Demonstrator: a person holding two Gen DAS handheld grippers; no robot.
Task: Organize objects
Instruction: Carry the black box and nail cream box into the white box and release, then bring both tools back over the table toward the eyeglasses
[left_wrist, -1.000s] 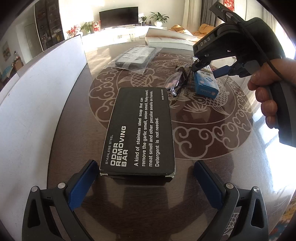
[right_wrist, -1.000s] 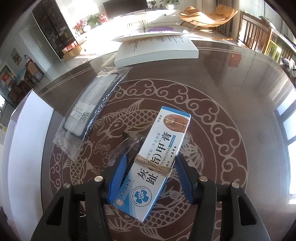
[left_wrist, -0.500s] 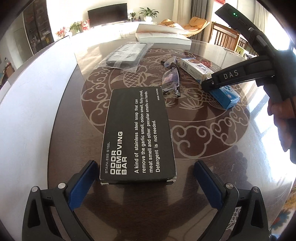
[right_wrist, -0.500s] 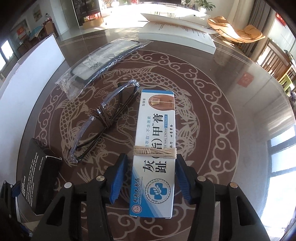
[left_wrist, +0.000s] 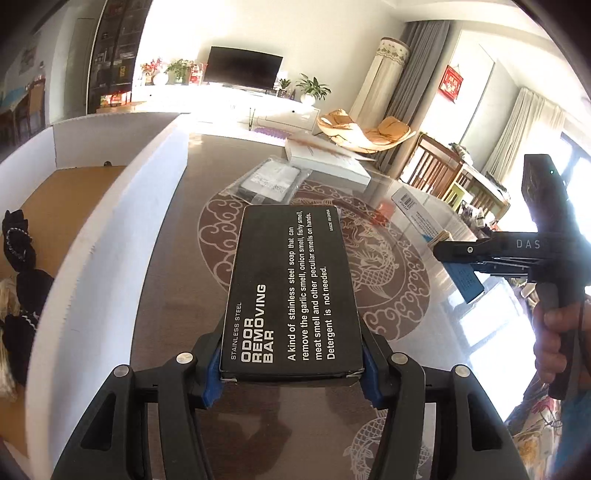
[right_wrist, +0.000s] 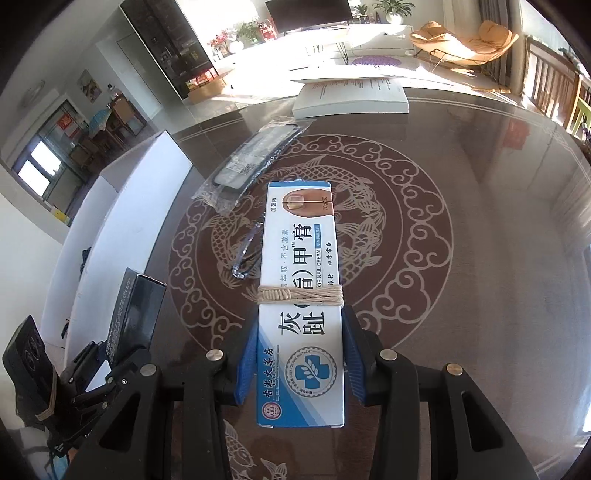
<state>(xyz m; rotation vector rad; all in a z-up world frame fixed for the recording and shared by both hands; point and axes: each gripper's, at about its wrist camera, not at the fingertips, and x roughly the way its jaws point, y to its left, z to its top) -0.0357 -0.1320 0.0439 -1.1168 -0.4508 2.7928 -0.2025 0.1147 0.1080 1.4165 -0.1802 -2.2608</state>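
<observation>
My left gripper (left_wrist: 291, 373) has its closing jaws pressed on the sides of a black "odor removing bar" box (left_wrist: 291, 288), held above the table. In the right wrist view that box (right_wrist: 135, 314) shows at the lower left, near the white bin wall. My right gripper (right_wrist: 299, 354) is shut on a blue-and-white nail cream box (right_wrist: 301, 295) bound with twine and held over the table. From the left wrist view the right gripper (left_wrist: 447, 251) is at the right, with the cream box (left_wrist: 417, 214) sticking out of it.
A white-walled bin (left_wrist: 122, 229) stands at the left, with a cardboard floor and dark items (left_wrist: 18, 251) inside. On the patterned glass table (right_wrist: 480, 221) lie glasses (right_wrist: 247, 251), a bagged dark item (right_wrist: 251, 158) and a white book (right_wrist: 351, 96). A hand (left_wrist: 554, 332) holds the right gripper.
The left jaws have closed on the black box and lifted it off the table. The right gripper has risen with the cream box. Both views now look further over the bin wall.
</observation>
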